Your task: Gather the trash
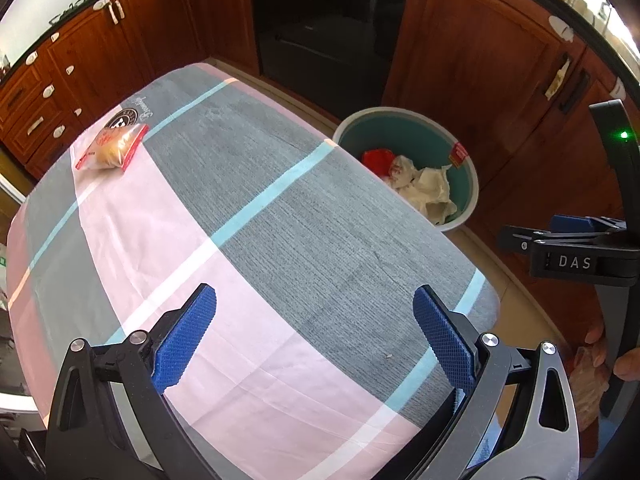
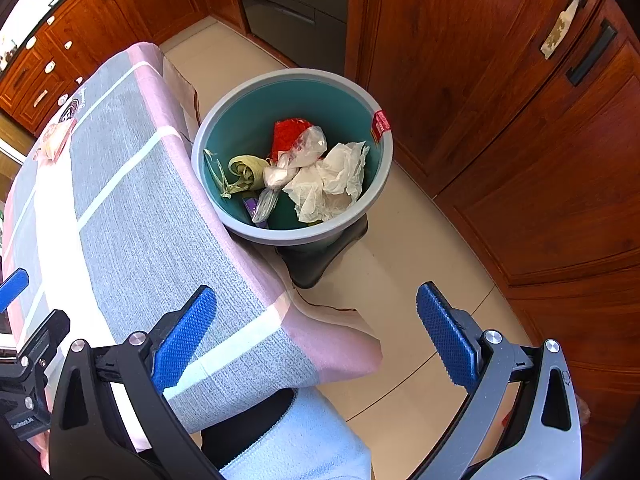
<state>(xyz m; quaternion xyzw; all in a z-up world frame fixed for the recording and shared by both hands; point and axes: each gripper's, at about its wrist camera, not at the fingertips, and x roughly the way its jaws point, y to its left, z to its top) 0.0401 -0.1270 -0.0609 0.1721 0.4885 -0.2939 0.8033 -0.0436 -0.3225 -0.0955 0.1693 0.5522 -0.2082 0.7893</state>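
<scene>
Red snack packet point(image 1: 109, 147) far across table point(image 1: 280, 208), well beyond spread, empty left fingers point(image 1: 188, 340).

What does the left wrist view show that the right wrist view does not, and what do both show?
Only the left wrist view shows the whole far end of the table, the black oven, and the right claw from the side.

Only the right wrist view shows the bin's floor: green leaves, a purple scrap, plus the dark stand under the bin.

Both show the teal bin, white crumpled paper, the red snack packet on the table, and open claws.
</scene>
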